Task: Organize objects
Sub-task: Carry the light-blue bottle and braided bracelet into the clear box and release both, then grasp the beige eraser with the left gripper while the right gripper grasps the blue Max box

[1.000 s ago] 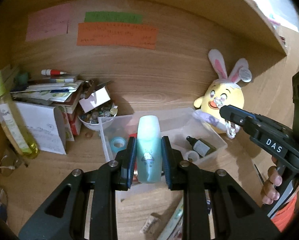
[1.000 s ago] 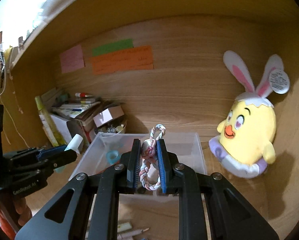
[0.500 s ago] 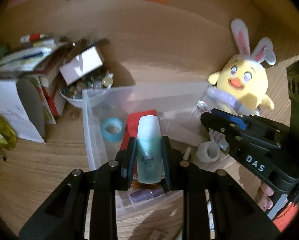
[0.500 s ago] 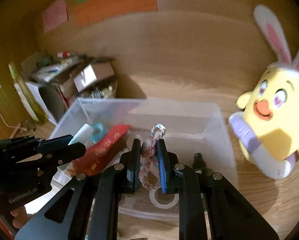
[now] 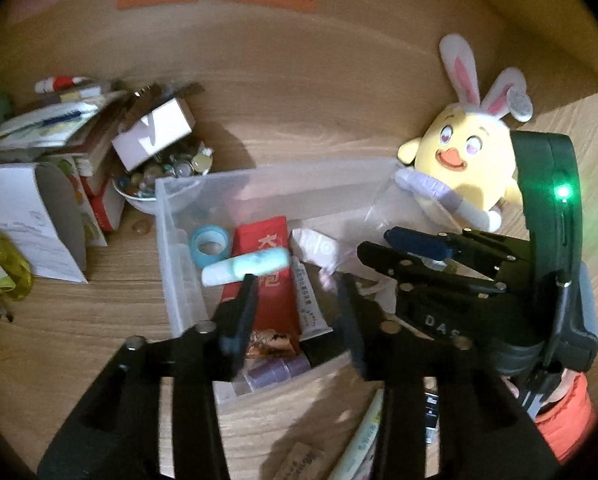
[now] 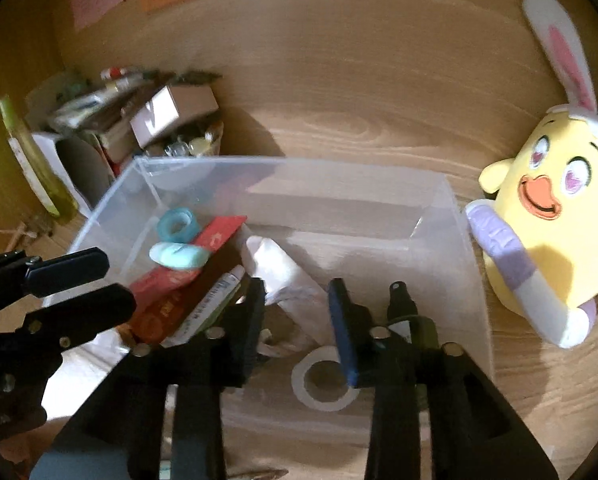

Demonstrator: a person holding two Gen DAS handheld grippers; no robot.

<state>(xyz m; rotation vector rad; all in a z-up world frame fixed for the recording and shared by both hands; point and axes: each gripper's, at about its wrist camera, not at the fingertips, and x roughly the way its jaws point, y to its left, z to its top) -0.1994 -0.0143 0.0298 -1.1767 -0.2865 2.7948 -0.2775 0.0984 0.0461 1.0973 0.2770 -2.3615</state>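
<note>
The left gripper (image 5: 295, 304) has just been opening and its jaws stand apart with nothing between them; the pale blue bottle (image 5: 245, 268) lies on its side across the red packet (image 5: 265, 276) inside the clear plastic bin (image 5: 171, 248), just beyond the left finger. The right gripper (image 6: 297, 320) has likewise just been opening and grips nothing; whether the braided cord is among the white items below cannot be told. A white ring (image 6: 323, 384) lies on the bin floor, a blue tape roll (image 5: 210, 245) sits by the bottle, and a yellow plush chick (image 5: 463, 160) stands just beside the bin.
</note>
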